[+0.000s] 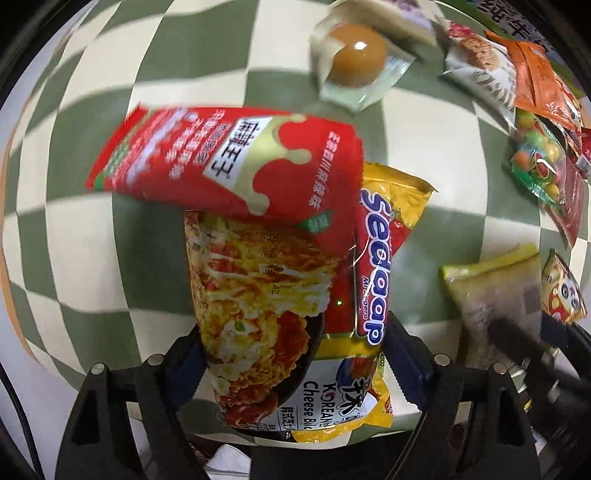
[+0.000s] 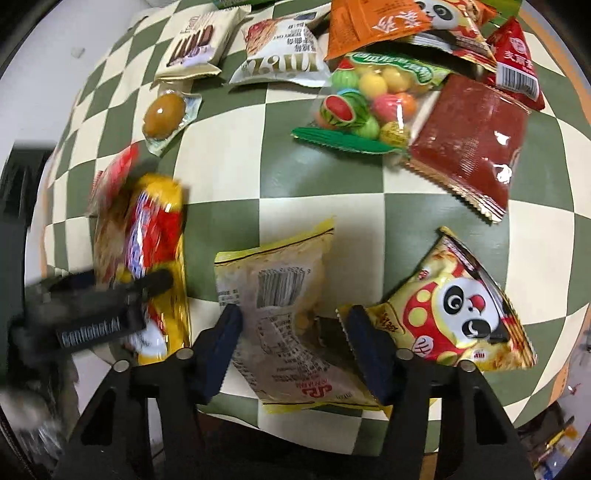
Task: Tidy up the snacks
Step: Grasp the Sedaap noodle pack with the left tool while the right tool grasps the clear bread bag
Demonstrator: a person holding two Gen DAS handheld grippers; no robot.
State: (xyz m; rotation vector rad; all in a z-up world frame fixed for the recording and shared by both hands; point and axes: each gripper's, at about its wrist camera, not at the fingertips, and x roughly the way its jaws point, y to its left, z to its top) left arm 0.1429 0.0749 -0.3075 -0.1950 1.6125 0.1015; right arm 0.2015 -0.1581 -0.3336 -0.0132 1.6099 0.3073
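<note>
My left gripper [image 1: 291,354] is shut on a yellow Sedaap noodle packet [image 1: 280,332], held above the green-and-cream checkered cloth [image 1: 92,110]; a red snack pouch [image 1: 229,162] lies across the packet's far end. In the right wrist view the same gripper [image 2: 110,295] and packet [image 2: 159,258] show blurred at the left. My right gripper [image 2: 291,332] is open, its fingers on either side of a pale yellow snack bag [image 2: 284,306] lying barcode-up on the cloth. A panda-print bag [image 2: 454,310] lies just right of the right finger.
A vacuum-packed brown egg [image 2: 164,114] lies at the back left. Further back are a cream biscuit pack [image 2: 195,40], a white oat pack [image 2: 280,51], a bag of coloured gum balls [image 2: 365,107], a dark red pouch [image 2: 472,136] and an orange pack [image 2: 369,22].
</note>
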